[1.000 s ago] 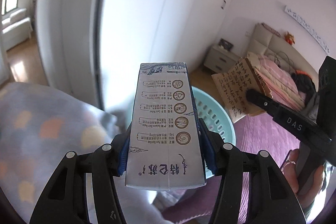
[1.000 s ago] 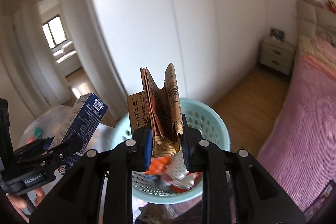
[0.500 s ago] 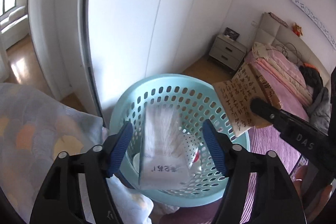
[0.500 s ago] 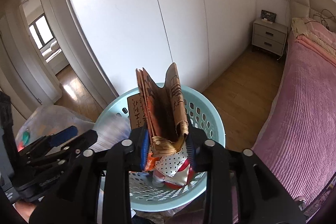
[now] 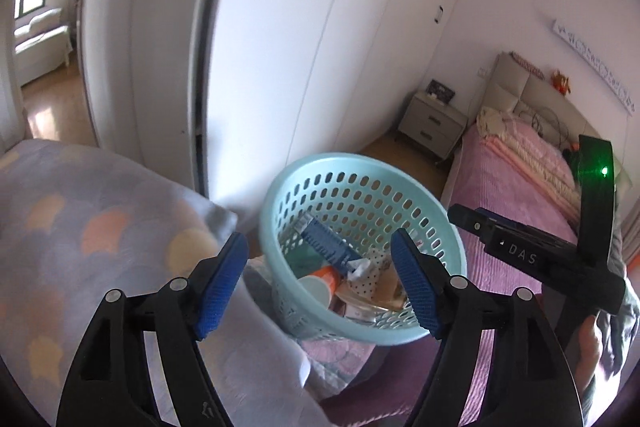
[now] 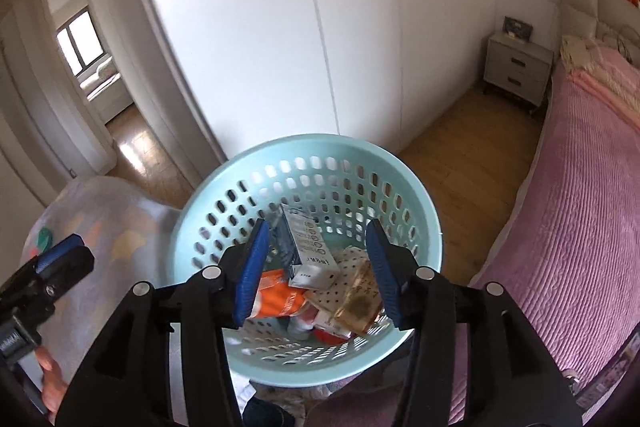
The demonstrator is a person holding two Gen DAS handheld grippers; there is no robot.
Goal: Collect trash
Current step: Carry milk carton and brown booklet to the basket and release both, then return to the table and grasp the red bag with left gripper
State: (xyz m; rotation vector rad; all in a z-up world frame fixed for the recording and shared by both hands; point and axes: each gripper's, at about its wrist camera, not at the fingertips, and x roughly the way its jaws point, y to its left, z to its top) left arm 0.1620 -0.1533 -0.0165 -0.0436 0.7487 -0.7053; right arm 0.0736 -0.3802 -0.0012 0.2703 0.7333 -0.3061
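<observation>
Trash gathered in the pale turquoise perforated plastic basket (image 6: 420, 203), set at the foot of the pink-quilted bed (image 6: 580, 211) beside the white wardrobe doors (image 6: 280, 27). Blue-and-white milk carton (image 6: 310, 251) lying tilted on the heap, leaning against an orange wrapper (image 6: 276, 301); crumpled brown paper packet (image 6: 358, 301) slumped just beside it, near the right rim. Left tongs (image 5: 318, 285) hovering above the basket mouth, blue pads spreading, nothing between them. Right tongs (image 6: 316, 267) likewise over the opening, pads parting, gap bare, the heap showing through. Both aimed steeply down into the basket, presumably so dropped pieces land inside rather than on the floor. Patterned grey cushion (image 5: 80, 227) pressed against the basket's left side. Deeper contents blurred, possibly a white cap and dotted paper, hard to tell. Judged: drop-off done, more trash to fetch next.
</observation>
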